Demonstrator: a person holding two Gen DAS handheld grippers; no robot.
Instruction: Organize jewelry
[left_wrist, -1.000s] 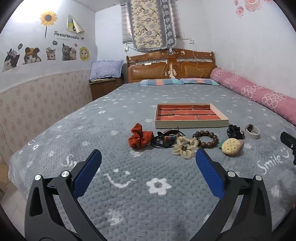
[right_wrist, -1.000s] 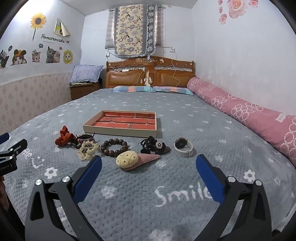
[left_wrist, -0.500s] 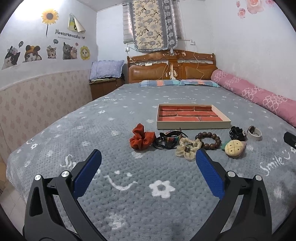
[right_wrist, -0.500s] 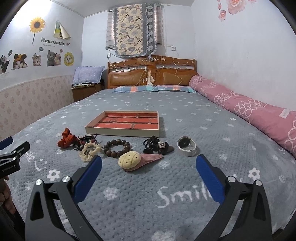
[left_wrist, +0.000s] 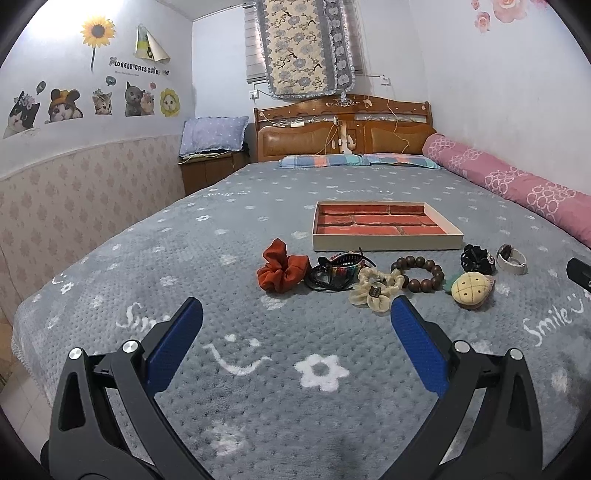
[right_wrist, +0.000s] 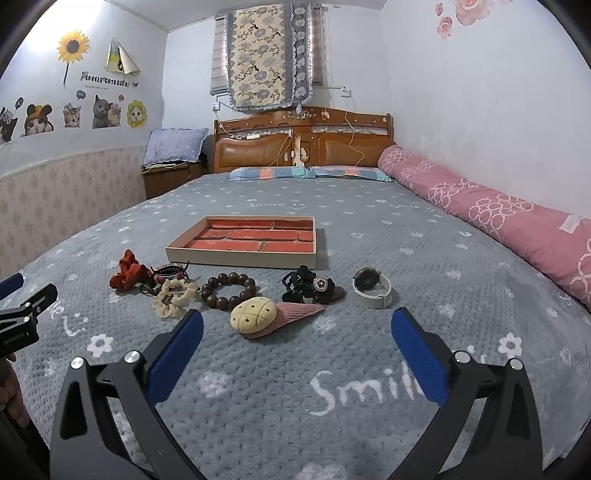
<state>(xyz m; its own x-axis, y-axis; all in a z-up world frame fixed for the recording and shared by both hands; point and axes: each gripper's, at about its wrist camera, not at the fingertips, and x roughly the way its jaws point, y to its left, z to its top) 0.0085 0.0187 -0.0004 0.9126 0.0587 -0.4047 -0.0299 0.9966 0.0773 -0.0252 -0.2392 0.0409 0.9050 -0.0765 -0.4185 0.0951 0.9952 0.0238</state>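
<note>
Red brick-patterned lining shows bare across the whole floor of the shallow cream-walled cardboard tray (left_wrist: 388, 242), so by my reading nothing has yet been sorted and the whole job is left. Every piece lies on the grey fleece bed blanket (left_wrist: 258, 387) in a row just in front of the tray: a rust-orange fabric scrunchie (left_wrist: 282, 271) off its left corner, then a tangle of black cords and a patterned band (left_wrist: 338, 273), a cream ruffled scrunchie (left_wrist: 375, 291), a dark wooden bead bracelet (left_wrist: 419, 273), a yellow pineapple-shaped plush clip (left_wrist: 471, 291), a black hair claw (left_wrist: 476, 258) and a white-strapped watch (left_wrist: 511, 258) off its right corner. The left gripper (left_wrist: 295, 321) hovers short of the row with its blue-padded fingers (left_wrist: 177, 347) spread wide and empty; the right gripper (right_wrist: 295, 328) does likewise, its span facing the plush clip. The right wrist view alone shows the clip's pink ribbed backing and a small flower charm beside the claw, and catches the left gripper's tip and part of a hand (right_wrist: 13, 400) at its edge. The left wrist view shows the orange scrunchie in full and the cords more clearly.
</note>
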